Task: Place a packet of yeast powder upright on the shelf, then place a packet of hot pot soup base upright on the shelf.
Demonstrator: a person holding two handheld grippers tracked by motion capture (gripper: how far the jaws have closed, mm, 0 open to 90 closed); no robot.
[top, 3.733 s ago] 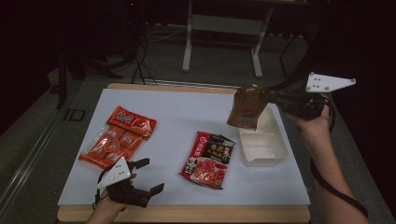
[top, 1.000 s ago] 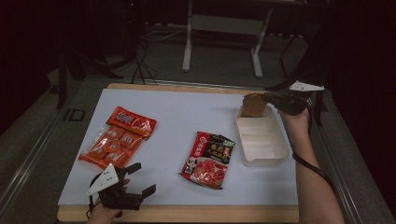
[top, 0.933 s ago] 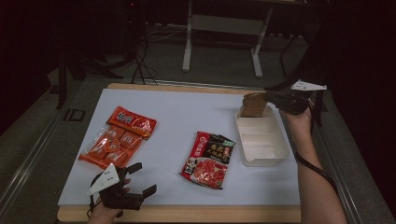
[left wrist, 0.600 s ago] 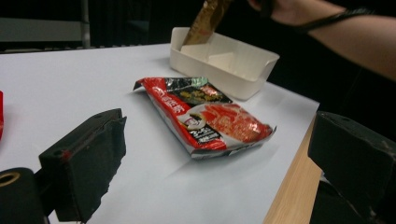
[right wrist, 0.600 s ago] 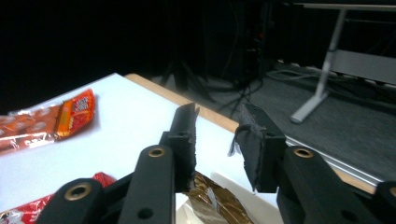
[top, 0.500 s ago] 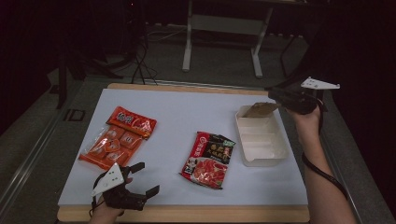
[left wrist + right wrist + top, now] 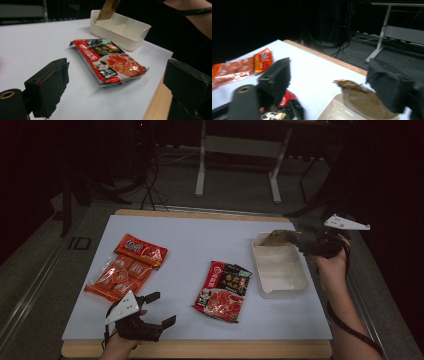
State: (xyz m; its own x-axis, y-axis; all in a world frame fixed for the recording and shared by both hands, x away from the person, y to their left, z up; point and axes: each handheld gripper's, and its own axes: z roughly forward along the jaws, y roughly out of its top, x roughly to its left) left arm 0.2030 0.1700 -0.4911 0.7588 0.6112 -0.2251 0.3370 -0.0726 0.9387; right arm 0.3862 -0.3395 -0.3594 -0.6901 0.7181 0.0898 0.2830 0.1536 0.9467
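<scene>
Your right gripper has just been opening its jaws; they stand wide, apart from the brown packet. The packet leans in the white tray at its 12 o'clock end, long axis tilted, top edge above the rim. Your left gripper rests on the worktop, jaws open, empty.

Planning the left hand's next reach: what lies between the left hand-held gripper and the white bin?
In the high view, the red-and-black packet lies on the mat between the left hand-held gripper and the bin. The left gripper view shows it too.
</scene>
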